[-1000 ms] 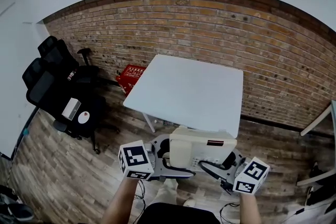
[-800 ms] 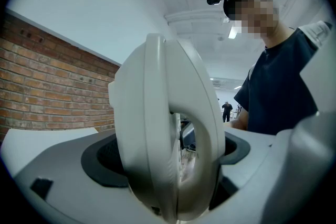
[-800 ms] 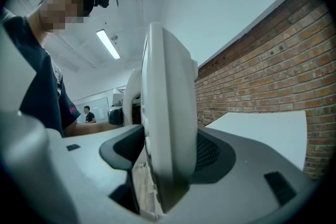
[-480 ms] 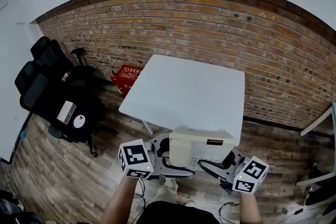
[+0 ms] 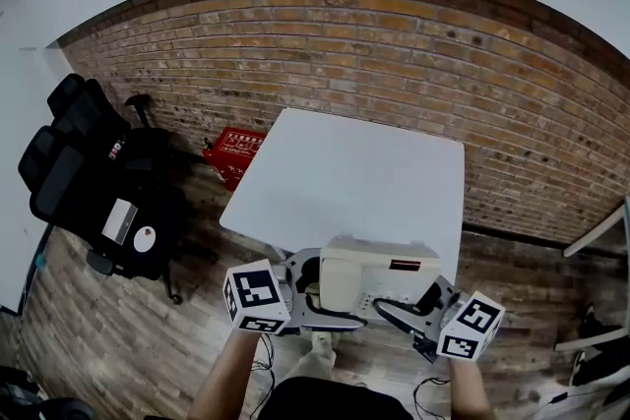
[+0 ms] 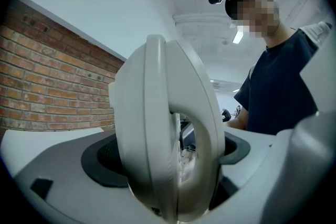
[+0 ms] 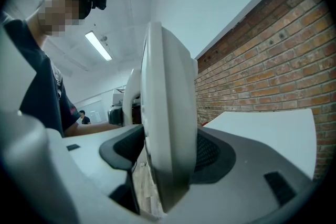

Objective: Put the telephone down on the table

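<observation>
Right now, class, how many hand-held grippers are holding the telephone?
2. The left hand-held gripper clamps the telephone on its left side, and the right hand-held gripper clamps it on its right side. No other gripper shows in any view.

Head view looks steeply down over the table [image 5: 354, 182]; both gripper views face the telephone [image 5: 379, 275] closely from opposite sides.
</observation>
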The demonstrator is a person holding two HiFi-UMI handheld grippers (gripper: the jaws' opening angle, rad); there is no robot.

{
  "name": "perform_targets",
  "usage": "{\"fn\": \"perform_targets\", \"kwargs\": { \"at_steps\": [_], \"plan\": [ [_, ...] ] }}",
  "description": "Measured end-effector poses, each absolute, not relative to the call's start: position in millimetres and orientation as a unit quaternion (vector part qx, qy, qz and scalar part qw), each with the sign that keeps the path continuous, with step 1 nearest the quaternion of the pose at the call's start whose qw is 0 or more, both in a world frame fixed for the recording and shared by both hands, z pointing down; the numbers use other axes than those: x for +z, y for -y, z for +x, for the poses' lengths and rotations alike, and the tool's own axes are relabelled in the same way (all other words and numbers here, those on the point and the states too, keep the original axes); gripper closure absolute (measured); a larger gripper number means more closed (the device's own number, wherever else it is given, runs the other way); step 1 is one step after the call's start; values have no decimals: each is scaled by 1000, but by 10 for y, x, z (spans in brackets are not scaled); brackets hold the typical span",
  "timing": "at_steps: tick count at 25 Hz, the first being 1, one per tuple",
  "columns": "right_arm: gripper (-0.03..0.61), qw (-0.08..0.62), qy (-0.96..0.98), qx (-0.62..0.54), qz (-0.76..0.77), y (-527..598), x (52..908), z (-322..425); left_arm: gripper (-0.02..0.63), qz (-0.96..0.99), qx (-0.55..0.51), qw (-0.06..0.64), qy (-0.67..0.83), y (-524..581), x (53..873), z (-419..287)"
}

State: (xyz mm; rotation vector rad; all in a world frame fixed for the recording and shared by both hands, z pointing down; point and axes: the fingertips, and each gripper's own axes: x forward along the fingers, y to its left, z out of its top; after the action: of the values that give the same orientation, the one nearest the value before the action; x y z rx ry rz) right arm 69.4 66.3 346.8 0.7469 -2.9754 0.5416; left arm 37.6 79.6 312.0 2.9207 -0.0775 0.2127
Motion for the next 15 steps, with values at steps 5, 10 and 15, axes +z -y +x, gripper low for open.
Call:
{"fn": "perform_targets", "kwargs": {
  "at_steps": [5,10,15],
  "plan": [
    [314,17,951,182,249,-391,3499,568,130,991,74,114,15,-512,3155,246],
    [314,16,945,197,260,-106,3576,408,130,989,80,125,1,-208,3222,87],
    [314,22,939,211,269,83,3672,284,130,987,92,133,-12,-5,3324,-30]
  ]
}}
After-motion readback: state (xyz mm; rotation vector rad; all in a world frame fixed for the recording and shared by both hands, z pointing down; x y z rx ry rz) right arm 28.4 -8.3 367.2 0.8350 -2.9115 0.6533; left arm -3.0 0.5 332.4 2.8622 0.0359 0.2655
